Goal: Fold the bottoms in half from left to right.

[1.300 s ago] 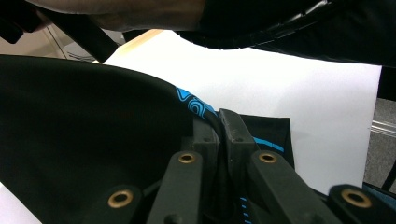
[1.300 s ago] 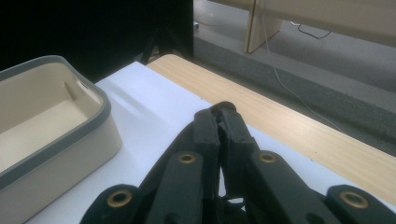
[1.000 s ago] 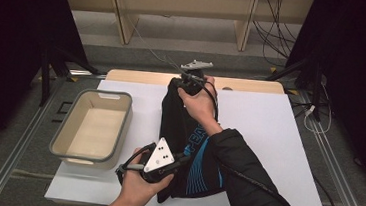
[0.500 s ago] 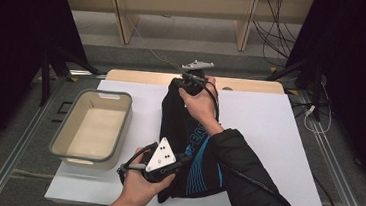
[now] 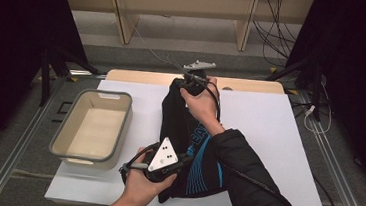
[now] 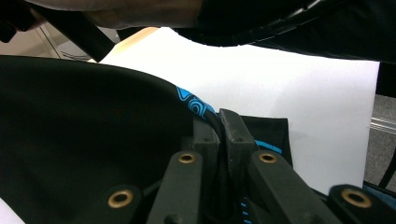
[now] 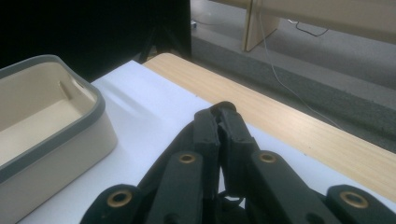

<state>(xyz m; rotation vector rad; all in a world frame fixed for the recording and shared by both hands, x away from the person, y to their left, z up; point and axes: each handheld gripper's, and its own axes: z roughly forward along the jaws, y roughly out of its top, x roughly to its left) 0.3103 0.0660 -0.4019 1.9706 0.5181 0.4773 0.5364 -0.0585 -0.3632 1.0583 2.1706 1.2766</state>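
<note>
A black garment (image 5: 178, 125) with blue print lies lengthwise down the middle of the white table cover (image 5: 273, 141). At its near end my left gripper (image 5: 187, 159) is shut on the fabric's edge. In the left gripper view the jaws (image 6: 219, 116) pinch the black cloth (image 6: 84, 135) beside the blue lettering. At the far end my right gripper (image 5: 181, 86) is shut on the garment's top edge. In the right gripper view its jaws (image 7: 218, 112) stand closed with a black fold (image 7: 224, 105) squeezed between the tips. The right forearm lies over the garment's right side.
A beige bin with a grey rim (image 5: 127, 121) stands left of the garment, and its rim (image 7: 91, 114) is near the right gripper. A wooden strip (image 5: 138, 76) runs along the table's far edge. Cables and shelf legs are beyond it.
</note>
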